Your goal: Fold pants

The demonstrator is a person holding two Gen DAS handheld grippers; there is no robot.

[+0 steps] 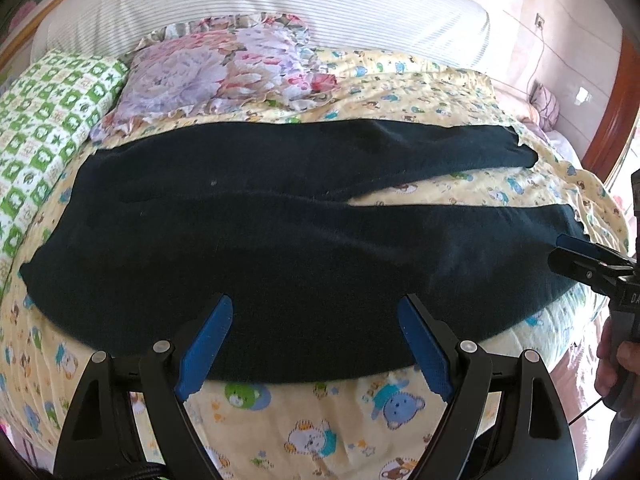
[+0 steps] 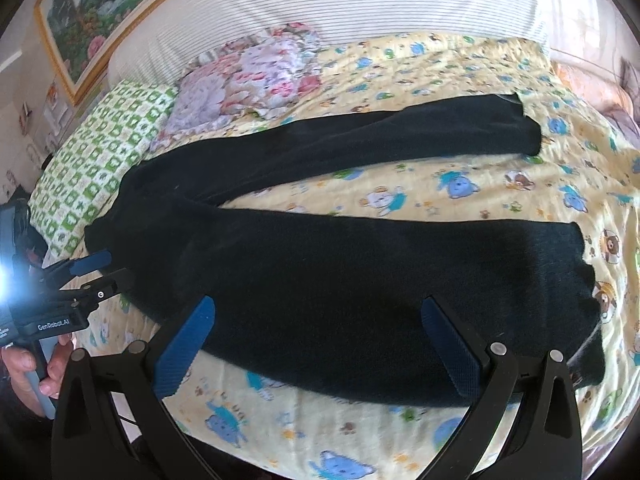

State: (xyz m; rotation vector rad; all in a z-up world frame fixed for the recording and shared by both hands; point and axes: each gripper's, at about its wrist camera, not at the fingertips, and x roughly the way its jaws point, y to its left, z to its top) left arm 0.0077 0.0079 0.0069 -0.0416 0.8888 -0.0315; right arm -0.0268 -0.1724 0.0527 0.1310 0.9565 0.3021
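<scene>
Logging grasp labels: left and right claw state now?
Left claw: open, empty, over the near edge of the pants.
Right claw: open, empty, over the near pant leg.

A home bedroom. A bed (image 2: 460,200) fills both views, spread with a yellow quilt (image 1: 420,92) printed with cartoon bears. At its head lie a floral pillow (image 1: 208,76) and a green-checked pillow (image 1: 52,104), against a pale striped headboard (image 1: 280,0). A framed garden picture (image 2: 112,4) hangs on the wall above, and a wall socket (image 1: 541,22) with a cord sits beside the bed
</scene>
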